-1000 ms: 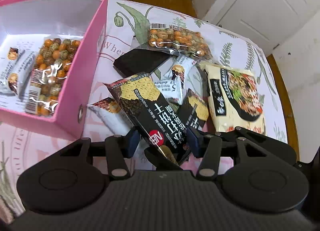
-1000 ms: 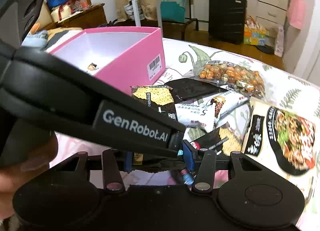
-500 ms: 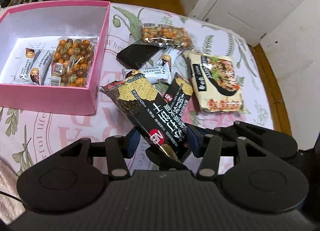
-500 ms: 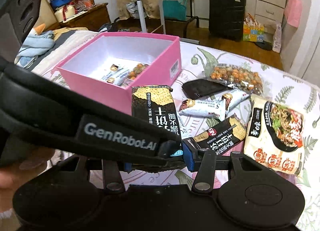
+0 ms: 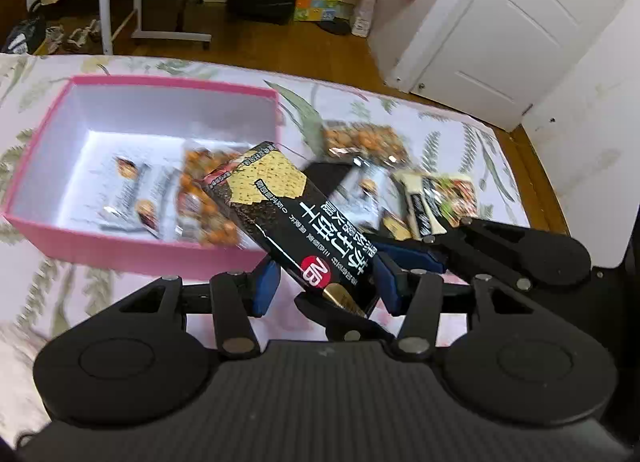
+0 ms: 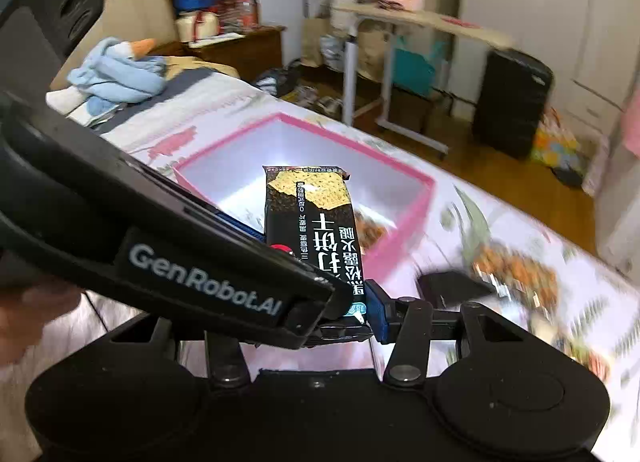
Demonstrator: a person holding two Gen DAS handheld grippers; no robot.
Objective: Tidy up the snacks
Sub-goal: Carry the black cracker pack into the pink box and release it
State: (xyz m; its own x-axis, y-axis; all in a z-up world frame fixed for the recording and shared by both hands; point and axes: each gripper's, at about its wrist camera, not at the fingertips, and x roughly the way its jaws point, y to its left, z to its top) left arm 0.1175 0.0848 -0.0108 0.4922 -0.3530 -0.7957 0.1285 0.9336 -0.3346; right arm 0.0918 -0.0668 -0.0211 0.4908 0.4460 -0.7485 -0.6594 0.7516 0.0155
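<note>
Cracker packet (image 5: 296, 230) is clamped at its near end by the left gripper (image 5: 326, 282) and the right gripper (image 6: 352, 308) together, above the pink box (image 5: 120, 250) near wall.

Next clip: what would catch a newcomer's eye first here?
A black cracker packet sits front and centre, clamped in the left gripper above the table. Behind it lies an open pink box with snacks already inside. To the box's right, a blurred heap of loose snacks waits on the floral tablecloth.

Pink box (image 5: 132, 250) open-topped, far half bare; nut bag (image 5: 208, 198) and bars (image 5: 132, 198) crowd near side.
</note>
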